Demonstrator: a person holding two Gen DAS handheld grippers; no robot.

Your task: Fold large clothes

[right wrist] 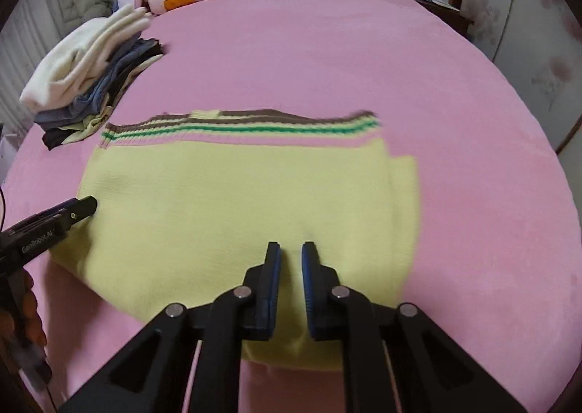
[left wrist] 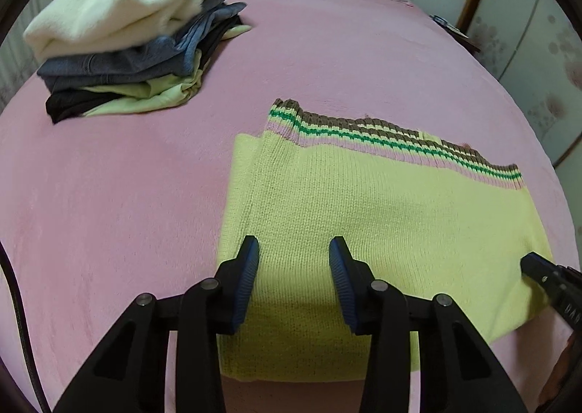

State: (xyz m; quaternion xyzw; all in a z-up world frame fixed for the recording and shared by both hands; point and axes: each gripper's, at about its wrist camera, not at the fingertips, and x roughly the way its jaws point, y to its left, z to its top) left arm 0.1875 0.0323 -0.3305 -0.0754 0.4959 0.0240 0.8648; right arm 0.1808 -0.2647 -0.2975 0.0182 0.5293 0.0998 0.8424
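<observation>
Pale yellow knitted sweater with striped ribbed hem is lying part-folded near the pink bed's front edge, both the left hand-held gripper and right hand-held gripper hovering open and empty over it, final folds and stacking on the folded clothes pile likely remaining.

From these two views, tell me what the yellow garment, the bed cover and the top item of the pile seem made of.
Yellow sweater: knitted yarn, probably wool or acrylic; visible stitch rows and a ribbed striped hem.
Pink bed cover: soft short-pile fleece or plush, matte, faintly brushed.
Cream garment atop the folded pile: fluffy fleece or brushed knit, with fuzzy edges.
</observation>
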